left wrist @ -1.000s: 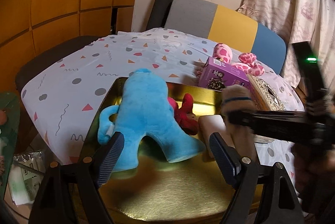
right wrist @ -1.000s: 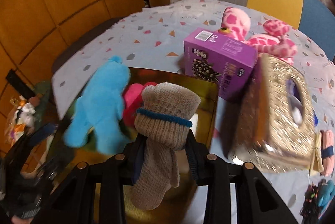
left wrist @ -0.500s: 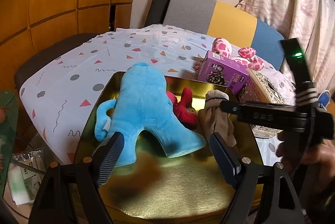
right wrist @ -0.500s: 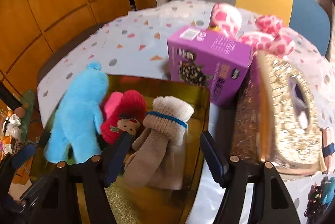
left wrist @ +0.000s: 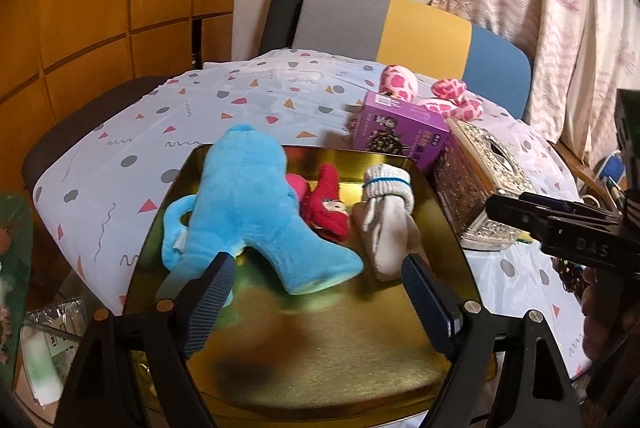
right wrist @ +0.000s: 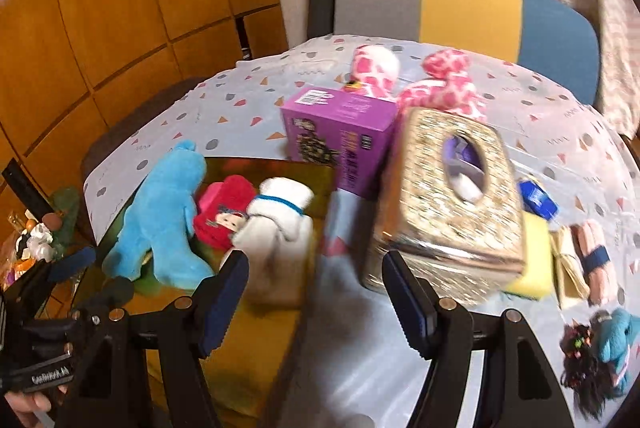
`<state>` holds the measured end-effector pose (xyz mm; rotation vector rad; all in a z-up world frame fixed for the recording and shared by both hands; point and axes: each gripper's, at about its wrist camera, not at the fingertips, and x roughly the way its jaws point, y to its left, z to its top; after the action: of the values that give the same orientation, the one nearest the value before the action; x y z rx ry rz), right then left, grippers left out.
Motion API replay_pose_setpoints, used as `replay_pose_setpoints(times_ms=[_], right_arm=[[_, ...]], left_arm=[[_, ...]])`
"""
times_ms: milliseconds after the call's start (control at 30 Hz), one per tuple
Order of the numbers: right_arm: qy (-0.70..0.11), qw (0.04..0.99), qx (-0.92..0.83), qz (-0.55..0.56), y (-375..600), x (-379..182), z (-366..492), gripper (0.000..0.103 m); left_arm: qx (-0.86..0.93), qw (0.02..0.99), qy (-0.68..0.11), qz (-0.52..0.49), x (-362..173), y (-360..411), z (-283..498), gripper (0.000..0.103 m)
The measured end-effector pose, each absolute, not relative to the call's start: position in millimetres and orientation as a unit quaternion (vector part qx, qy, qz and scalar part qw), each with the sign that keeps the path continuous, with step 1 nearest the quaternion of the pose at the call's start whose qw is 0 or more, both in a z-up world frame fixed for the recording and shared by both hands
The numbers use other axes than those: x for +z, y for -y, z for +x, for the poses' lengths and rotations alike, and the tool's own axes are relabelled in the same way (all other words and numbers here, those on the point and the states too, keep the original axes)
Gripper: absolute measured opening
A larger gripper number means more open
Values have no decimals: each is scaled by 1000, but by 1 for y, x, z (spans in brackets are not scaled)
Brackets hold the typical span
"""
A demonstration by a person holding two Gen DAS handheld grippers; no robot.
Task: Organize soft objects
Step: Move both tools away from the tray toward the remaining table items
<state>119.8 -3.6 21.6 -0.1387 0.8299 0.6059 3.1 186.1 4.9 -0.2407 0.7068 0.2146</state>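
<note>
Lying in the gold tray (left wrist: pixel 432 188), the mitten (left wrist: pixel 386 224) nears its right rim.

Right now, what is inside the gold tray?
The gold tray holds a blue plush, a red mitten and a beige mitten. A pink item peeks out between plush and red mitten, mostly covered.

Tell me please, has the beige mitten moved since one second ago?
Yes. Then the right gripper held the beige mitten above the gold tray. Now it lies in the tray beside the red toy, and the gripper, open, has drawn back.
</note>
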Motion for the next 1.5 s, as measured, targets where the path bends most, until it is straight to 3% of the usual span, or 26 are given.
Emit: replay_pose_setpoints(times_ms=[500,767,933,1333,1500], right_arm=[[-388,895,214,-45,111,24,115,70],[-385,922,47,-13,224,12,144,70],[-397,912,-14,101,281,1,156,70],[-368,895,-61,246,343,2,144,70],[-367,881,-57,294,359,-4,142,70]], left_arm=[[63,927,-360,-83,7,-145,11,87],[-15,930,-364,-50,18,-98,24,87],[-79,927,-365,-12,29,-47,40,87],[-184,887,-424,-1,21,83,126,87],[-162,879,-449,-1,10,119,166,99]])
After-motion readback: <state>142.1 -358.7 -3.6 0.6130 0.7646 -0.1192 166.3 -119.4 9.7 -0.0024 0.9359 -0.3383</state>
